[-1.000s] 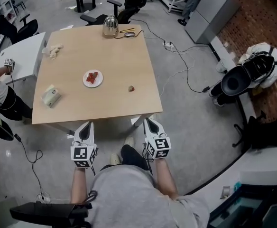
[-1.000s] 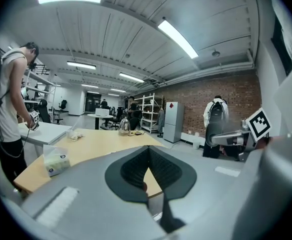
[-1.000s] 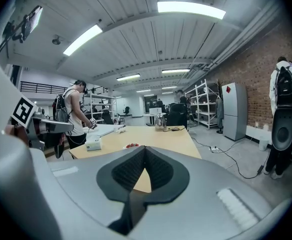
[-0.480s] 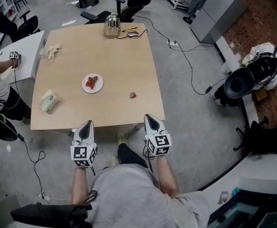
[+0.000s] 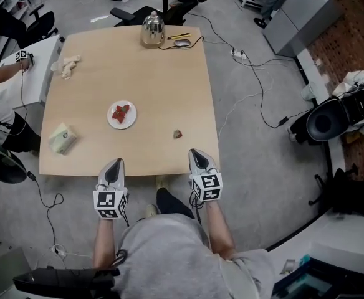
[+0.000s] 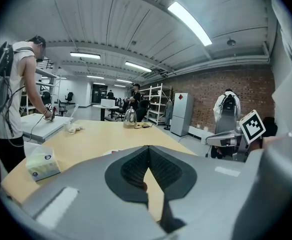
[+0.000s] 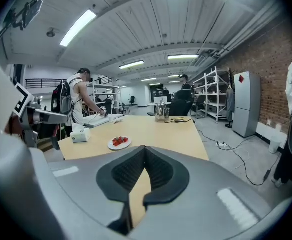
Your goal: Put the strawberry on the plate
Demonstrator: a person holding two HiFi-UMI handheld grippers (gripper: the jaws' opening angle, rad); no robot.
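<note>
Standing on grey floor [image 5: 257, 167], wooden table [image 5: 157, 80] bears plate [image 5: 110, 116].

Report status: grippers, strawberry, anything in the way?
Left gripper and right gripper shut, empty, at near edge of table. Strawberry loose on table, right of plate, untouched. Plate holds red pieces. Nothing between strawberry and plate.

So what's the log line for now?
left tool: shut, empty | right tool: shut, empty | strawberry: on table, off plate
</note>
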